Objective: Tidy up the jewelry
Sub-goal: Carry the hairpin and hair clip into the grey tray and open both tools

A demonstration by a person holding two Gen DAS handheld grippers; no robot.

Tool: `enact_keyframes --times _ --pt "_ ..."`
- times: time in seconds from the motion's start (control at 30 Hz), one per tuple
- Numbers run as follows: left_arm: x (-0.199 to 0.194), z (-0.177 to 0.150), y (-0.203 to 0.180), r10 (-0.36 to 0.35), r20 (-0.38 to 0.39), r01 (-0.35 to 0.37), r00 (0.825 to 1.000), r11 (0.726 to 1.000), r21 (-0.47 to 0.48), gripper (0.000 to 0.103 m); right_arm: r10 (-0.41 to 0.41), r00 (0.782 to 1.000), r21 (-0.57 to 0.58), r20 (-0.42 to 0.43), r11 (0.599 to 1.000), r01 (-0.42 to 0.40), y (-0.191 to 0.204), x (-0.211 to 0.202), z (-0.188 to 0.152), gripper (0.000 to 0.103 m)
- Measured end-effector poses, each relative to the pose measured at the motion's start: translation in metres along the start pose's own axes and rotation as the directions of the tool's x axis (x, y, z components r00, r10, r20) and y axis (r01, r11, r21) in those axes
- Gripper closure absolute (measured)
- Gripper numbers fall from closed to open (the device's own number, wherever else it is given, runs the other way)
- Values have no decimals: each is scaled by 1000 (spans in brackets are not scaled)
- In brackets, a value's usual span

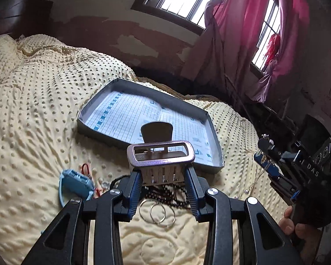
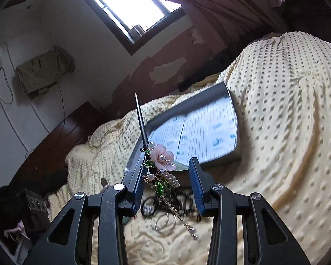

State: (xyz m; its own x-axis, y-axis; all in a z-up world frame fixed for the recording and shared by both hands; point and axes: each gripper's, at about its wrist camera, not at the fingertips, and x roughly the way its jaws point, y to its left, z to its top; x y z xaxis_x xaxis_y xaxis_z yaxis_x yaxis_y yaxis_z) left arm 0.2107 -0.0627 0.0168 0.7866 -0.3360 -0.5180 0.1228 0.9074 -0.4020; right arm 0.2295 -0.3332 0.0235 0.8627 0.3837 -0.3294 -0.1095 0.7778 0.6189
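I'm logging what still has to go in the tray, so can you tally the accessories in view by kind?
Hair claw clips: 2, a mauve one held in the left gripper and a blue one on the bedspread
Flower hairpins: 1, at the right gripper
Silver hoop rings: 2
Black bead strands: 1
Total: 6
The tray holds none.

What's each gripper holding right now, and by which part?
Left gripper clamps the hair claw clip by its toothed end. Right gripper carries the flower hairpin at its ornament; only the left finger visibly touches it.
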Motion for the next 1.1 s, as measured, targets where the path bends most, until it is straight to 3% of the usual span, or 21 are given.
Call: enact_keyframes --times 0.17,0.33,0.57,0.63,0.83,1.0,1.1 --pt "41 30 -1 26 -18 -26 999 1000 2 68 1 999 0 42 1000 -1 -4 44 32 68" --pt "82 47 0 53 -31 -53 998 998 23 68 -41 999 -21 2 999 41 -20 84 43 68" --pt "133 41 -1 73 -91 -71 993 997 27 68 -108 990 5 -89 994 109 -41 124 42 68" --pt "143 38 -1 83 -109 -81 991 997 22 68 -149 981 -33 -126 989 146 -40 134 39 68" --pt "161 37 2 106 -146 -105 984 994 10 67 -246 944 -122 -221 967 223 -50 151 33 68" --pt "162 35 3 117 -172 -117 978 993 9 66 -263 937 -159 -228 960 231 -50 155 34 67" --pt "158 36 5 116 -184 -117 976 993 7 57 -262 936 -164 -234 960 228 -52 155 34 67"
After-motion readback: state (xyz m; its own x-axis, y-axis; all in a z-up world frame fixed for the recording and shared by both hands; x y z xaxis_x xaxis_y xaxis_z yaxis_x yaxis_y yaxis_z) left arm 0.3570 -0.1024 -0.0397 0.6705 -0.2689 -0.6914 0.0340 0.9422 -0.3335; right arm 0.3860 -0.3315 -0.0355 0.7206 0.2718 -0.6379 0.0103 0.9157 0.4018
